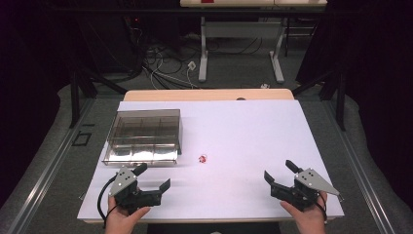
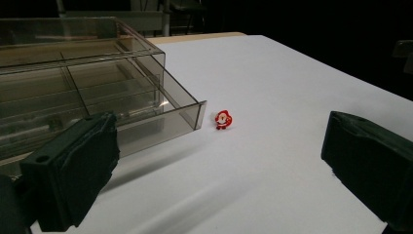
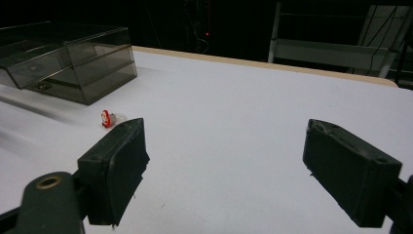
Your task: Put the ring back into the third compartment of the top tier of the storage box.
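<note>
Both hands rest low at the near edge of the white table (image 1: 253,131), the left claw (image 1: 155,180) and right claw (image 1: 278,170) gaping wide, holding nothing. Beyond them lies the small red Santa figure (image 1: 202,158), just beside the clear smoky plastic compartment box (image 1: 146,134), bare surface around it.

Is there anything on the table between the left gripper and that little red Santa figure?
No. In the left gripper view, bare white table runs from the open left gripper to the Santa figure; the clear compartment box stands off to one side.
</note>
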